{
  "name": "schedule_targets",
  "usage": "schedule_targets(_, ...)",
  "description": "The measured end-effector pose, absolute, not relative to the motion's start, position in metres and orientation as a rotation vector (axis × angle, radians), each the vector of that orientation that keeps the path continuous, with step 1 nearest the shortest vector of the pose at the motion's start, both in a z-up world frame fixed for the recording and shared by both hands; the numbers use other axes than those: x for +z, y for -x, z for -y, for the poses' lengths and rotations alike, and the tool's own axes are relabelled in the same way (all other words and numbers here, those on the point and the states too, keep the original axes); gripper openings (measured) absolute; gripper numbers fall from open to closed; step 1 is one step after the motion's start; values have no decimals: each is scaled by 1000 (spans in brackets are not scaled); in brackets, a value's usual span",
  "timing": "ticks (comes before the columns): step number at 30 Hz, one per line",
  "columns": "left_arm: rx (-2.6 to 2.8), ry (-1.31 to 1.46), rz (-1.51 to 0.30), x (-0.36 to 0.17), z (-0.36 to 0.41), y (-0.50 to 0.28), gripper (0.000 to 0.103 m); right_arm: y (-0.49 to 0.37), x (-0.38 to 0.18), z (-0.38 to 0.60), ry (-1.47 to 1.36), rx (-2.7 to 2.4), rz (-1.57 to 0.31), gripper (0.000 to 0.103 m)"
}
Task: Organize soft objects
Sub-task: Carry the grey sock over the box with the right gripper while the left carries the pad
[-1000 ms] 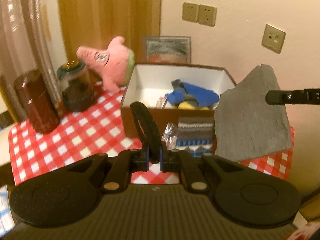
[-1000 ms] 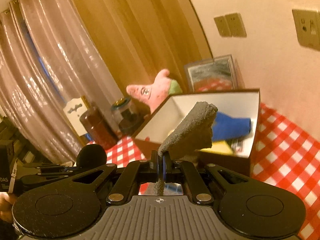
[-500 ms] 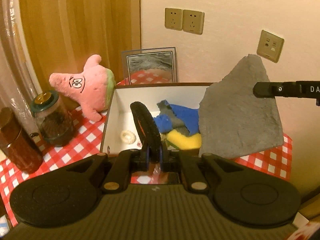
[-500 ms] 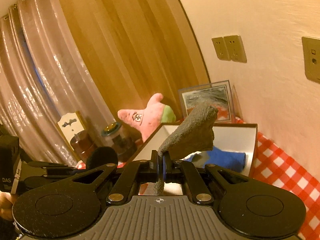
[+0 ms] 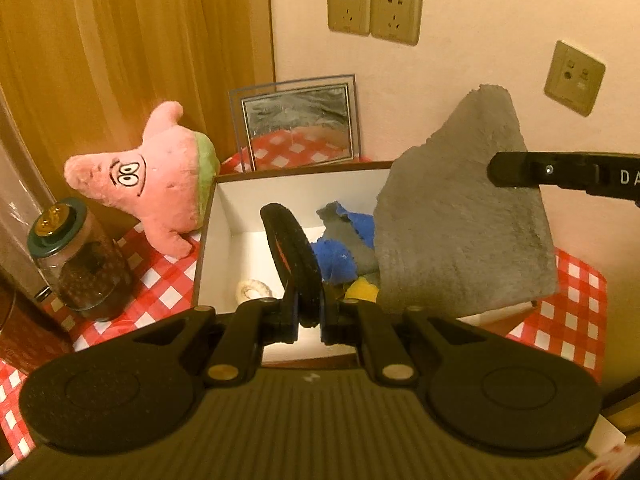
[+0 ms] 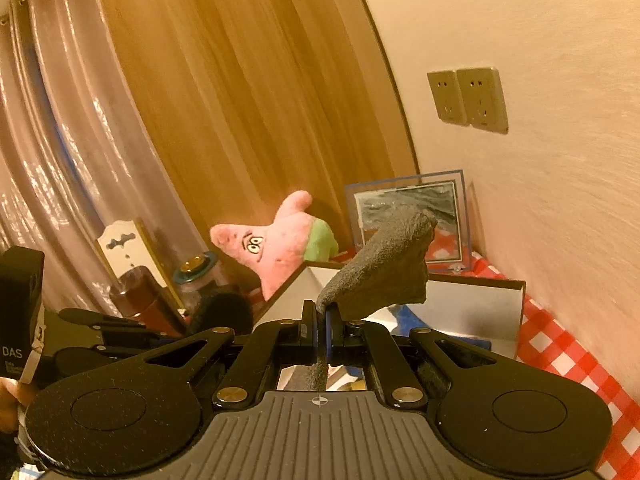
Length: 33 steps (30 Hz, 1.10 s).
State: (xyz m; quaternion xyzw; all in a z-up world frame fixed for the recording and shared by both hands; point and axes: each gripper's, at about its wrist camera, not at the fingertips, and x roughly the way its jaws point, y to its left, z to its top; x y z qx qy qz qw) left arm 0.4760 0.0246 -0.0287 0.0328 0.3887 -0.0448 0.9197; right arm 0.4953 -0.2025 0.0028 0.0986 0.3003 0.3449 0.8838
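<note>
Left tongs (image 5: 308,322) clamp a black fuzzy ring (image 5: 291,248); right tongs (image 6: 321,330) clamp a grey fleece cloth (image 6: 384,268), both above the white-lined open box (image 5: 224,224).

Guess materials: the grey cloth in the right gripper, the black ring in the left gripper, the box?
Grey cloth: looks like microfibre or terry, matte with a short fuzzy nap.
Black ring: probably a fabric-covered hair band; dull, speckled surface.
Box: likely cardboard, with thin stiff walls, smooth white inside and brown rim.
</note>
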Motion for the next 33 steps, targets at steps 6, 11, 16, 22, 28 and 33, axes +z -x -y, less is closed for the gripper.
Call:
schedule_targets(6,-94,-79,-833,-42,-27,-497,8,-516,-11,198,-192,714,-658,4)
schedule_targets(11,-91,-83,-856,-52,-31,-511,8,-529,-23,193,-196,701,-684,4)
schedule_targets(16,-89,-82,-870,-60,-35,-521,8,-540,-33,189,-209,703,-707,4)
schedule_targets(22,-87,-76,-889,-69,-41,-529,8,-551,-45,181,-255,761,-717,4)
schedule_targets(28,-82,-67,-919,-80,-47,-535,8,-559,-72,157,-113,692,-809,53)
schedule_targets(33,-77,-64,-934,-85,-51,-537,8,-561,-84,164,-136,653,-841,57)
